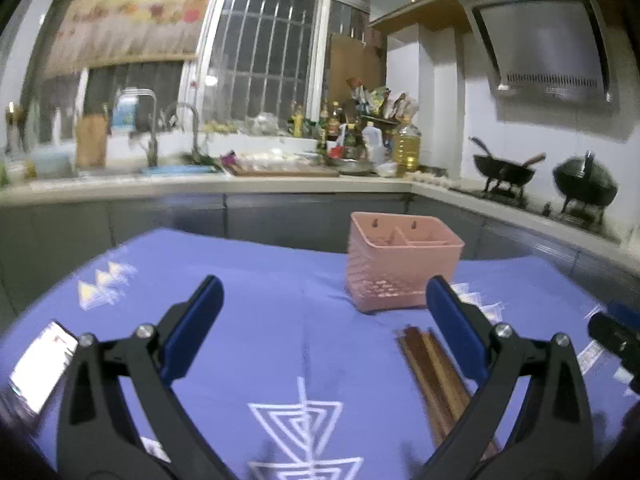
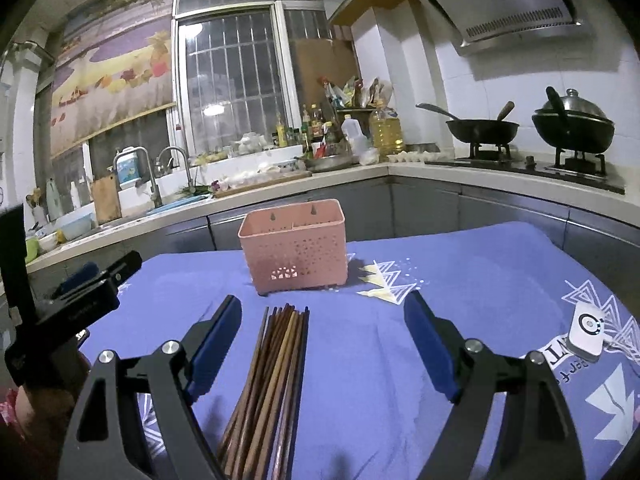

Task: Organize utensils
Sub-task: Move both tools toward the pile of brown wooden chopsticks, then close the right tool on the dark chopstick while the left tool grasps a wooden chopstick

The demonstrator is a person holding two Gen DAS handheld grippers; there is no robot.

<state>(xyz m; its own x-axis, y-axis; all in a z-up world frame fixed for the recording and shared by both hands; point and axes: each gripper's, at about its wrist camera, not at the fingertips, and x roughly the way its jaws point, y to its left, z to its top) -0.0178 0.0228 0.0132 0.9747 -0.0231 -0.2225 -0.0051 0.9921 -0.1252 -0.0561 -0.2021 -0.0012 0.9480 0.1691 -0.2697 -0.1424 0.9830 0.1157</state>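
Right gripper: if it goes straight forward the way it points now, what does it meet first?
Probably the blue cloth: the open right gripper tilts slightly down. The chopsticks lie left of centre between its fingers; the pink holder stands farther ahead, also slightly left. Depth is unclear.

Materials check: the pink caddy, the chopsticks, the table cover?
Pink caddy: looks like moulded matte plastic, with perforated walls and hanging slots.
Chopsticks: likely wood or bamboo, brown and reddish with a slight sheen; lacquer unclear.
Blue cloth: woven fabric, matte, with creases and white printed patterns.
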